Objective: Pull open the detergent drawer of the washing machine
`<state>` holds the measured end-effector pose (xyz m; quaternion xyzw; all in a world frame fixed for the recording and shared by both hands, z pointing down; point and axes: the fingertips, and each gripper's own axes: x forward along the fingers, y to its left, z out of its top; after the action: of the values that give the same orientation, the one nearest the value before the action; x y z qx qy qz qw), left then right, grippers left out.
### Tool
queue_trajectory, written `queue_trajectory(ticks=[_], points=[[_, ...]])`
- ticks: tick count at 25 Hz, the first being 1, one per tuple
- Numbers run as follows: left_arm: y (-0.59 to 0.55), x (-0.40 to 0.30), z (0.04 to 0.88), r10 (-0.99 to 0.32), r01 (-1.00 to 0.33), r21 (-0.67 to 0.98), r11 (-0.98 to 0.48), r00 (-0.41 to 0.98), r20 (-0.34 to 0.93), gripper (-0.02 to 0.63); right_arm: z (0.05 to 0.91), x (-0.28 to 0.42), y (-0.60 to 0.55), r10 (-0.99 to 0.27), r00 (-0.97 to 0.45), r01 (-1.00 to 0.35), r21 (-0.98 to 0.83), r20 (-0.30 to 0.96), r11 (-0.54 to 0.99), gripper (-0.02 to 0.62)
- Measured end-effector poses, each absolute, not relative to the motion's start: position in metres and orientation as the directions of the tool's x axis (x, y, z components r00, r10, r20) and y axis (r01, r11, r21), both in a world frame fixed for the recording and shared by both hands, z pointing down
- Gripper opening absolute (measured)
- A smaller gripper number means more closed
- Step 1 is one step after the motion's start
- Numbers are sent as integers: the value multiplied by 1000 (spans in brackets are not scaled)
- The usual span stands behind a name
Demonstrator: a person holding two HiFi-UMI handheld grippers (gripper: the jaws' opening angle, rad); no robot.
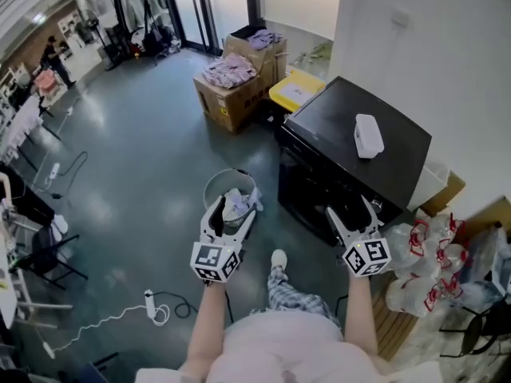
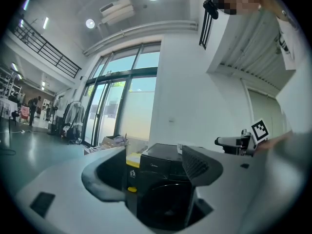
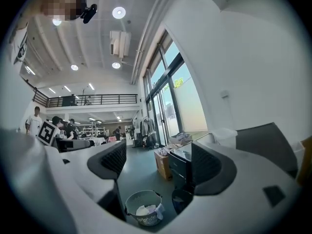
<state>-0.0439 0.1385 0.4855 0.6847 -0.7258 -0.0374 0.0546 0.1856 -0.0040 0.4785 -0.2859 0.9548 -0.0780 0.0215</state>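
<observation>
Grey floor runs to a white wall where the black washing machine [image 1: 351, 146] stands; its detergent drawer, probably in the dark upper front, looks closed. Both the left gripper [image 1: 233, 211] and the right gripper [image 1: 350, 209] hover before it, jaws spread wide and empty, poised to reach; the right is nearer.

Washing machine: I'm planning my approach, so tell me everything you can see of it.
The washing machine is a black front-loader with a flat top and a round door, standing upright by the white wall. A small white box lies on its top, and a yellow-lidded bin stands beside it. Its front panel looks flush, so the drawer is apparently shut.
</observation>
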Motion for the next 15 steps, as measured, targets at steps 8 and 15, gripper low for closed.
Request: queue_trajectory(ticks=[8,15], points=[[17,-94,492,-998,-996,87,-15,21,65,347,486,117,-104,-560,-828,-555,-173,28,813,413],[-59,-116,495,-991,-991,107,-79,89,99,347,488,84,-162,-583,-810,-583,-188,56,791,413]])
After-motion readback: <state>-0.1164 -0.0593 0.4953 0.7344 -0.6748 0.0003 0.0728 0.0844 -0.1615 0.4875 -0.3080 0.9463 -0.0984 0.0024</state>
